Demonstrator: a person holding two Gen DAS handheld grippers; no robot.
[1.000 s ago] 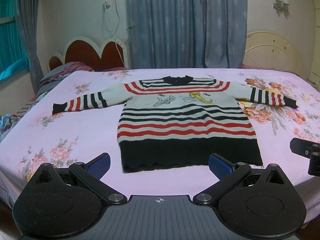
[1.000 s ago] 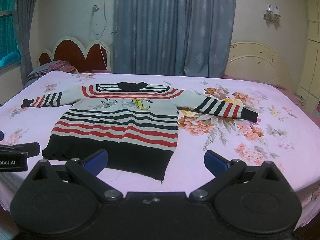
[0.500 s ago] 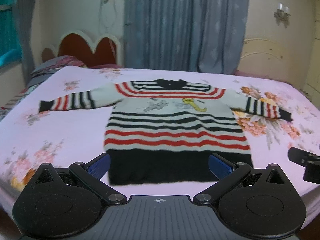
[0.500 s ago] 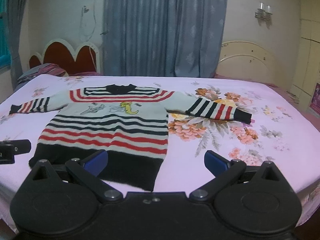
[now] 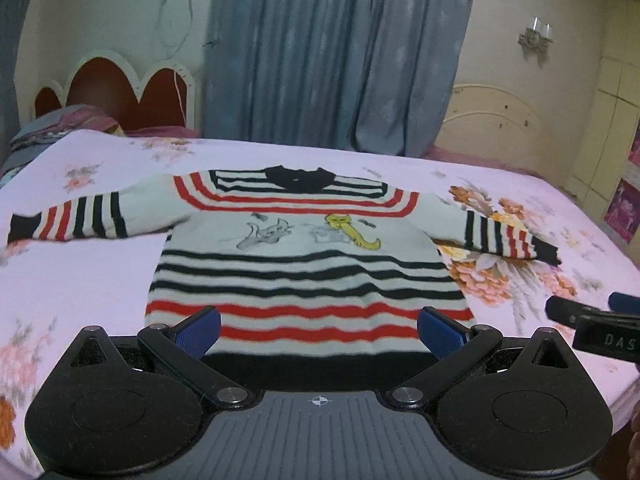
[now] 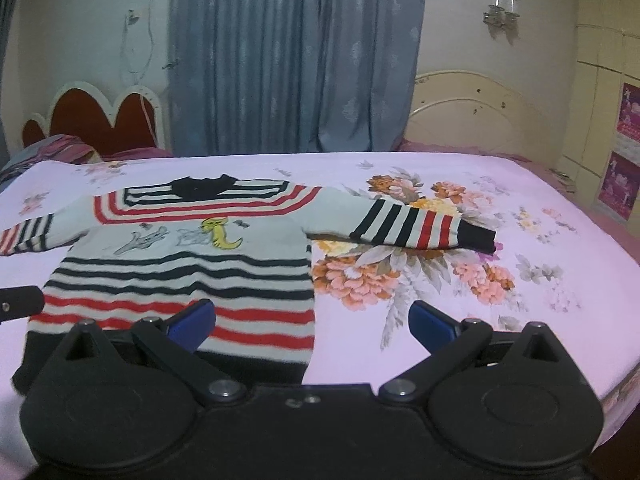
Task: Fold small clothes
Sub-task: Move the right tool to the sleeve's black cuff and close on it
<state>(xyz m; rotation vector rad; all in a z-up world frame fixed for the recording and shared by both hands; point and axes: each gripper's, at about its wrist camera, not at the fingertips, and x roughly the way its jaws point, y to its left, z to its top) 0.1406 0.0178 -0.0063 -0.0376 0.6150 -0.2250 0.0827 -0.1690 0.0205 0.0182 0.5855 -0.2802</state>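
A small striped sweater (image 5: 304,256) in white, black and red, with a cartoon print on the chest, lies flat and face up on the pink bed, both sleeves spread out. It also shows in the right wrist view (image 6: 188,256). My left gripper (image 5: 319,330) is open and empty, just above the sweater's black hem. My right gripper (image 6: 312,322) is open and empty, over the hem's right corner. The right gripper's tip (image 5: 592,320) shows at the right edge of the left wrist view. The left gripper's tip (image 6: 20,304) shows at the left edge of the right wrist view.
The bed (image 6: 520,248) has a pink floral sheet. A red and white headboard (image 5: 112,92) and pillows (image 5: 60,128) stand at the far left. Grey curtains (image 5: 332,56) hang behind. A cream headboard (image 6: 472,116) stands at the back right. The bed's near edge (image 6: 616,388) is close.
Both grippers have moved forward over the bed towards the sweater's hem. Both stay open. The sweater has not moved.
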